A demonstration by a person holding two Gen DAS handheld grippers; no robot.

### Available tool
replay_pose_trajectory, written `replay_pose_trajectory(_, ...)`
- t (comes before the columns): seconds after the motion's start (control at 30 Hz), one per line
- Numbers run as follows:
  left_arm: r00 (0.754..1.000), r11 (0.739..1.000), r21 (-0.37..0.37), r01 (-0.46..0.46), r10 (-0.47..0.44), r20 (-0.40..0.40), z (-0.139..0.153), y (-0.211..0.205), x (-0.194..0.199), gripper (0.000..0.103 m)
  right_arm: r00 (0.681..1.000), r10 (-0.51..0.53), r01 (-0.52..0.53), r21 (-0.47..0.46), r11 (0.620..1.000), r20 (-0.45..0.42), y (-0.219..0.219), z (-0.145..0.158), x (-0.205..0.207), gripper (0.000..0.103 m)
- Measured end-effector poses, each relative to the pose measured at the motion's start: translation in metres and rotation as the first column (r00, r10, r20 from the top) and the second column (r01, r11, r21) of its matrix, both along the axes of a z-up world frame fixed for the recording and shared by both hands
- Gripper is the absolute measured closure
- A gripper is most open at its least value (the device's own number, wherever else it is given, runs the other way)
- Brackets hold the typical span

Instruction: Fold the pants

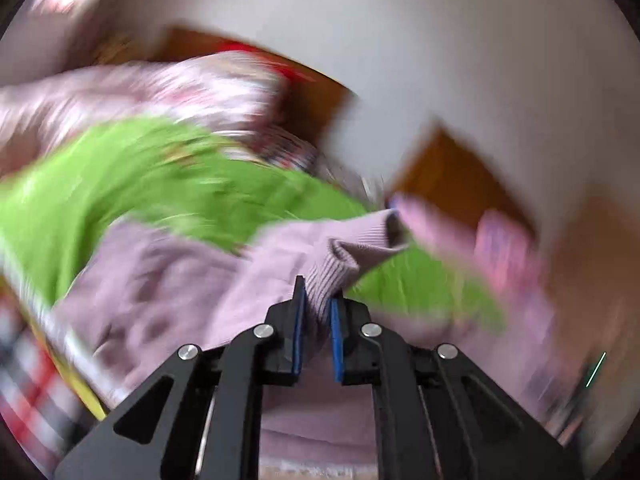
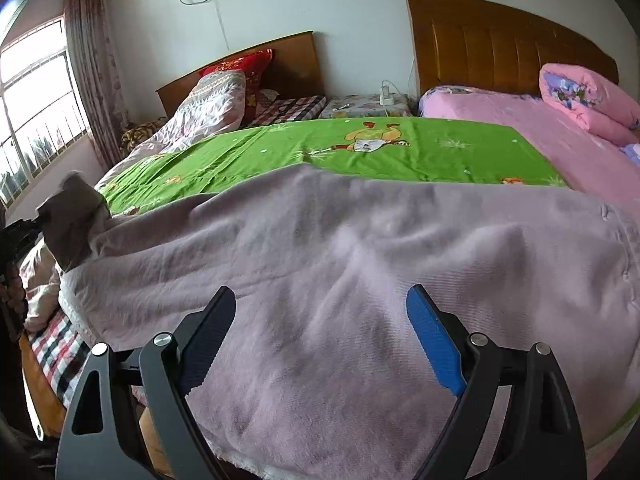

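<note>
The pants (image 2: 340, 260) are pale lilac knit and lie spread over the green sheet (image 2: 320, 148) on the bed. In the left wrist view my left gripper (image 1: 317, 300) is shut on a ribbed cuff (image 1: 352, 256) of the pants (image 1: 180, 280), lifted above the bed; that view is motion-blurred. The raised cuff shows at the far left of the right wrist view (image 2: 72, 216). My right gripper (image 2: 320, 308) is open and empty, hovering just above the middle of the pants.
A pink bed (image 2: 540, 136) with a rolled pink quilt (image 2: 588, 96) lies to the right. A folded quilt (image 2: 208, 108) and red pillow (image 2: 244, 64) are at the back left. Wooden headboards (image 2: 500, 44) stand against the wall. A window (image 2: 32, 112) is at the left.
</note>
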State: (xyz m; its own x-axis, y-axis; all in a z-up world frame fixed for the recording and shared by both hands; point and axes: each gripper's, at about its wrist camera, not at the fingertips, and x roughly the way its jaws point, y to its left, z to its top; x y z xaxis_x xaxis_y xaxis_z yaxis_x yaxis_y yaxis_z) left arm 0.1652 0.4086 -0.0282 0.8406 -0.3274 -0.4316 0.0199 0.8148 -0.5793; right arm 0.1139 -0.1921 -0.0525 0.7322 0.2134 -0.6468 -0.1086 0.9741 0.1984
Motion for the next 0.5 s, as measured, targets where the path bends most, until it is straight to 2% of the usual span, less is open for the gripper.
replay_pose_trajectory(0.03, 0.997, 0.994, -0.074, -0.075, 0.074, -0.024, -0.009, 0.024, -0.001, 0.092, 1.000, 0.003, -0.003, 0.006, 1.000, -0.004, 0.001, -0.002, 0.001, 0.018)
replay_pose_trajectory(0.07, 0.988, 0.977, -0.154, -0.148, 0.140, -0.063, -0.024, 0.052, -0.001, 0.092, 1.000, 0.006, -0.006, 0.011, 1.000, -0.010, 0.003, -0.004, 0.002, 0.018)
replay_pose_trajectory(0.17, 0.968, 0.892, -0.382, -0.242, 0.193, -0.162, -0.074, 0.105, 0.006, 0.088, 0.999, 0.022, -0.022, 0.007, 1.000, -0.026, 0.010, -0.009, 0.004, 0.018)
replay_pose_trajectory(0.23, 0.960, 0.880, -0.400, -0.257, 0.185, -0.209, -0.095, 0.112, 0.010, 0.064, 0.999, 0.036, -0.037, -0.005, 0.999, -0.037, 0.017, -0.011, 0.006, 0.018)
replay_pose_trajectory(0.3, 0.967, 0.867, -0.440, -0.233, 0.158, -0.201, -0.109, 0.112, 0.013, 0.055, 0.998, 0.056, -0.057, -0.020, 0.998, -0.040, 0.025, -0.010, 0.008, 0.018)
replay_pose_trajectory(0.37, 0.975, 0.860, -0.466, -0.207, 0.144, -0.167, -0.112, 0.107, 0.014, 0.053, 0.995, 0.098, -0.100, -0.049, 0.994, -0.035, 0.040, -0.007, 0.010, 0.018)
replay_pose_trajectory(0.43, 0.977, 0.865, -0.459, -0.203, 0.149, -0.151, -0.110, 0.102, 0.010, 0.053, 0.985, 0.171, -0.172, -0.075, 0.982, -0.021, 0.061, -0.003, 0.009, 0.018)
replay_pose_trajectory(0.5, 0.979, 0.871, -0.451, -0.196, 0.149, -0.139, -0.106, 0.091, 0.008, 0.054, 0.958, 0.288, -0.285, -0.118, 0.951, 0.004, 0.093, 0.003, 0.005, 0.019)
